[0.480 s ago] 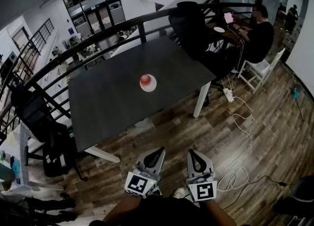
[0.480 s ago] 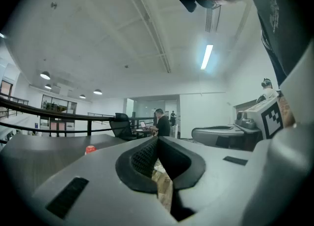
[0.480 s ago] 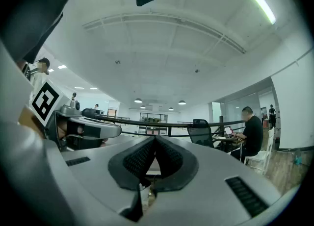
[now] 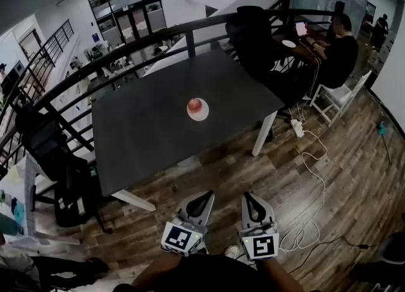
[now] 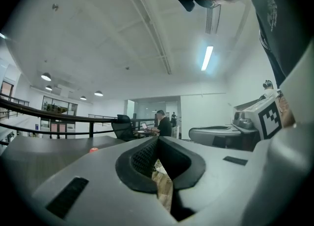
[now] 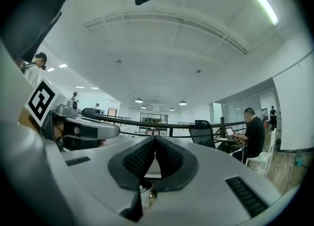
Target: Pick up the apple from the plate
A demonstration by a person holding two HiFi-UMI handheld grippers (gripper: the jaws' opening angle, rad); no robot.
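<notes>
A red apple (image 4: 195,104) sits on a small white plate (image 4: 202,117) near the middle of the dark table (image 4: 145,126), far ahead of both grippers. My left gripper (image 4: 204,197) and right gripper (image 4: 248,197) hover side by side over the wood floor, short of the table's near edge, pointing level. Both are shut with nothing between the jaws. In the left gripper view the apple (image 5: 93,149) is a small red dot on the tabletop, left of the shut jaws of my left gripper (image 5: 158,139). The right gripper view shows my right gripper (image 6: 155,139) with its tips meeting; the apple is hidden there.
A black railing (image 4: 126,47) runs behind the table. A black office chair (image 4: 253,37) stands at the far right corner, another chair (image 4: 54,151) at the left. A person (image 4: 338,50) sits at a desk at the back right. Cables (image 4: 313,170) and a power strip lie on the floor.
The head view has shifted slightly, so the table and apple sit a little lower and to the right in the picture. Both grippers keep their place and stay shut.
</notes>
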